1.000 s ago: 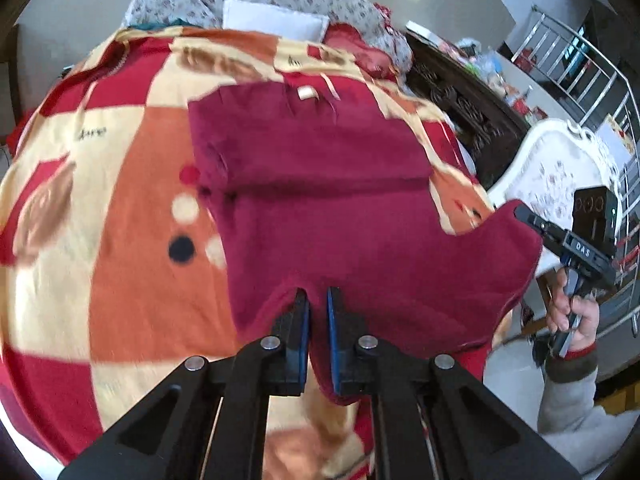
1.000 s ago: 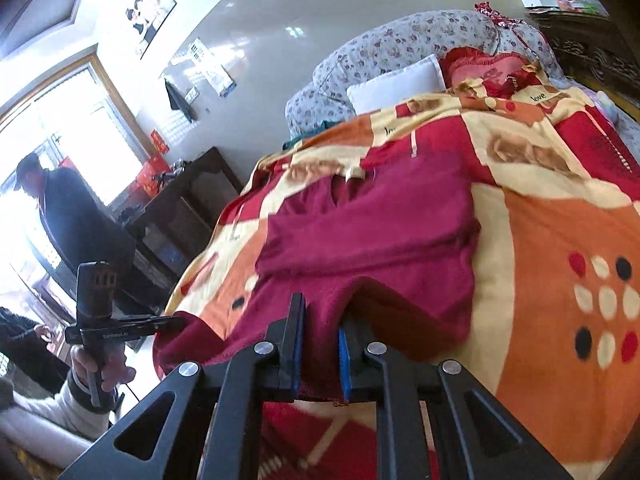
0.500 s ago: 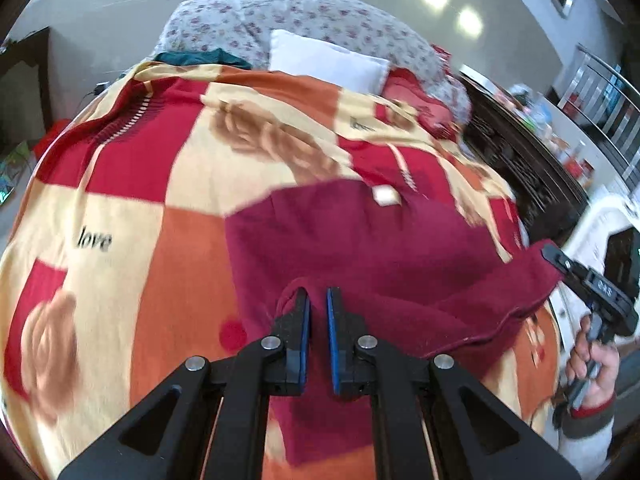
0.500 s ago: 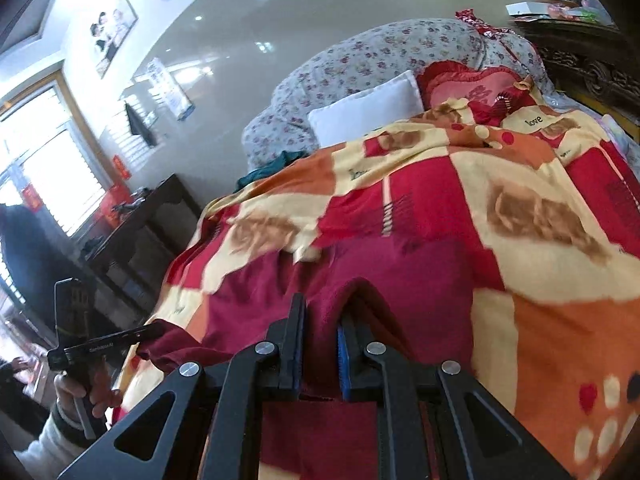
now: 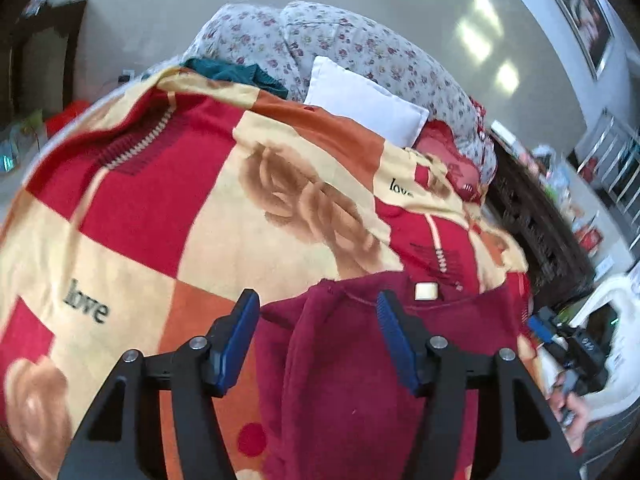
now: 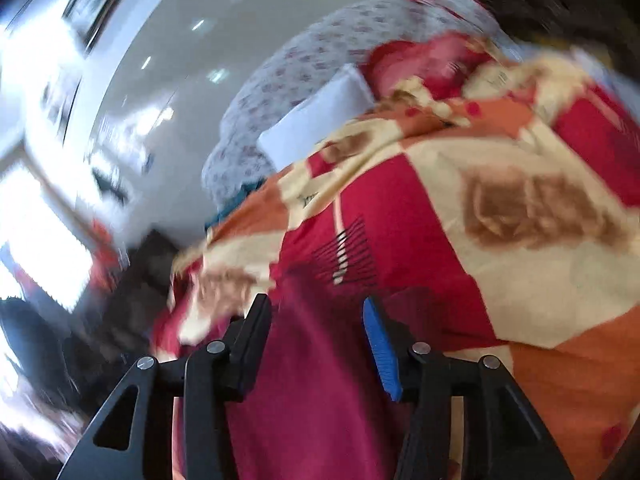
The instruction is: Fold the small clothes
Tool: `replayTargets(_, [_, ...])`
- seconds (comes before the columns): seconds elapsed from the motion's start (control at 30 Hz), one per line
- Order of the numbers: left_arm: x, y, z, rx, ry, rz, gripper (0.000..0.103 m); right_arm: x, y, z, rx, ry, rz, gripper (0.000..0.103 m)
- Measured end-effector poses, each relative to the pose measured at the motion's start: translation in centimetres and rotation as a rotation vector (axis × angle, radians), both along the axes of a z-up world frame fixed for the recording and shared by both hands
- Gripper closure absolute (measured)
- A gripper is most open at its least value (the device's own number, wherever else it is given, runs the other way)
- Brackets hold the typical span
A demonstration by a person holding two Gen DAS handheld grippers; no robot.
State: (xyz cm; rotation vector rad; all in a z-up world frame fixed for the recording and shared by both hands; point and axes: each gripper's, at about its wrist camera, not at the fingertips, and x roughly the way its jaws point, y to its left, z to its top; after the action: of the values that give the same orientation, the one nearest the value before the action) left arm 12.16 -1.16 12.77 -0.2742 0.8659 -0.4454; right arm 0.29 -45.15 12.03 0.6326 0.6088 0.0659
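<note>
Left gripper: jaws opening, blue pads clear of the cloth on both sides, nothing pinched. The dark red garment lies between and just under the fingers, a raised fold ridge running up the gap, its top edge and small pale label just past the fingertips. Right gripper: same story, jaws opening, garment between the pads but not clamped; that view is badly blurred, so contact at the pad faces is hard to confirm. My read: both sides are letting go so the folded-over layer stays flat where it lies, on the patterned blanket that spreads out beyond and to either side of the fingers. Further out past the fingertips: a white pillow against a flowered cushion. Off to the right of the left fingers, the other handle and the person's hand show at the blanket's edge.
</note>
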Motion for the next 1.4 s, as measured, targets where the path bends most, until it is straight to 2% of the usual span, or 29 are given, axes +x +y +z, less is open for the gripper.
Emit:
replayTargets(0.03, [-0.4, -0.4, 0.0, 0.024, -0.012, -0.008, 0.042, 0.0, 1.2, 0.4, -0.08, 0.006, 0.016, 0.044])
replayTargets(0.1, [-0.9, -1.4, -0.7, 0.059, -0.007, -0.034, 0.035, 0.6, 2.6, 0.4, -0.171, 0.03, 0.035, 0.033])
replayTargets(0.2, [-1.1, -3.0, -2.6, 0.107, 0.026, -0.05, 0.034, 2.6, 3.4, -0.6, -0.22, 0.072, 0.039, 0.032])
replayTargets(0.23, [-0.9, -3.4, -3.3, 0.131, 0.032, -0.046, 0.034, 3.6, 3.6, -1.2, -0.236, 0.086, 0.053, 0.035])
replayTargets(0.27, [-0.8, -3.8, -3.9, 0.149, 0.035, -0.043, 0.034, 4.2, 4.0, -1.8, -0.269, 0.104, 0.061, 0.044])
replayTargets(0.3, [-0.5, -4.2, -4.6, 0.165, 0.041, -0.04, 0.034, 4.9, 4.4, -2.4, -0.321, 0.128, 0.063, 0.086])
replayTargets(0.33, [-0.2, -4.6, -5.3, 0.183, 0.053, -0.041, 0.034, 6.0, 4.7, -3.2, -0.372, 0.172, 0.068, 0.095])
replayTargets(0.37, [0.3, -5.3, -6.0, 0.206, 0.067, -0.048, 0.037, 6.4, 4.7, -3.6, -0.378, 0.183, 0.063, 0.095])
replayTargets(0.4, [0.4, -5.6, -6.2, 0.217, 0.069, -0.053, 0.047, 6.5, 4.3, -3.5, -0.364, 0.176, 0.051, 0.095])
replayTargets(0.47, [0.8, -6.4, -6.3, 0.251, 0.055, -0.066, 0.057, 6.1, 3.8, -2.7, -0.363, 0.138, 0.027, 0.095])
replayTargets(0.53, [1.1, -6.8, -5.7, 0.263, 0.014, -0.056, 0.058, 5.9, 2.9, -1.9, -0.36, 0.102, -0.012, 0.095])
replayTargets(0.67, [2.4, -7.1, -5.8, 0.289, -0.011, 0.006, 0.059, 7.3, 2.5, -2.8, -0.419, 0.15, -0.074, 0.095])
replayTargets(0.77, [3.0, -6.9, -6.1, 0.284, 0.01, 0.02, 0.059, 8.5, 2.5, -4.6, -0.404, 0.213, -0.067, 0.093])
replayTargets(0.8, [2.8, -6.6, -6.0, 0.276, 0.015, 0.023, 0.059, 8.4, 2.3, -4.7, -0.391, 0.219, -0.059, 0.09])
replayTargets(0.87, [2.1, -6.1, -5.3, 0.277, 0.007, 0.021, 0.059, 7.2, 1.6, -3.7, -0.351, 0.193, -0.07, 0.076])
replayTargets(0.93, [0.8, -5.8, -4.2, 0.283, -0.023, 0.01, 0.059, 4.8, 1.1, -1.9, -0.313, 0.154, -0.082, 0.057])
replayTargets(0.97, [0.1, -5.6, -3.8, 0.277, -0.039, 0.001, 0.059, 4.1, 1.2, -1.4, -0.302, 0.14, -0.077, 0.055])
replayTargets(1.07, [-1.3, -5.7, -3.0, 0.244, -0.06, -0.021, 0.05, 2.0, 2.4, -0.2, -0.261, 0.113, 0.006, 0.055])
replayTargets(1.13, [-1.8, -6.0, -3.3, 0.216, -0.051, -0.03, 0.046, 1.5, 4.3, -0.5, -0.291, 0.134, 0.086, 0.055])
replayTargets(1.2, [-1.8, -6.7, -4.4, 0.233, -0.033, -0.031, 0.042, 1.6, 6.0, -1.5, -0.366, 0.177, 0.124, 0.057])
replayTargets(1.27, [-1.2, -7.2, -5.8, 0.293, -0.021, 0.001, 0.041, 1.9, 6.6, -3.3, -0.454, 0.245, 0.103, 0.068])
replayTargets(1.3, [-0.9, -7.3, -6.4, 0.305, -0.015, 0.015, 0.041, 1.8, 6.2, -3.7, -0.469, 0.246, 0.086, 0.07])
replayTargets(1.4, [0.0, -6.5, -8.0, 0.272, 0.023, 0.039, 0.039, 1.3, 4.6, -4.0, -0.404, 0.23, 0.07, 0.072])
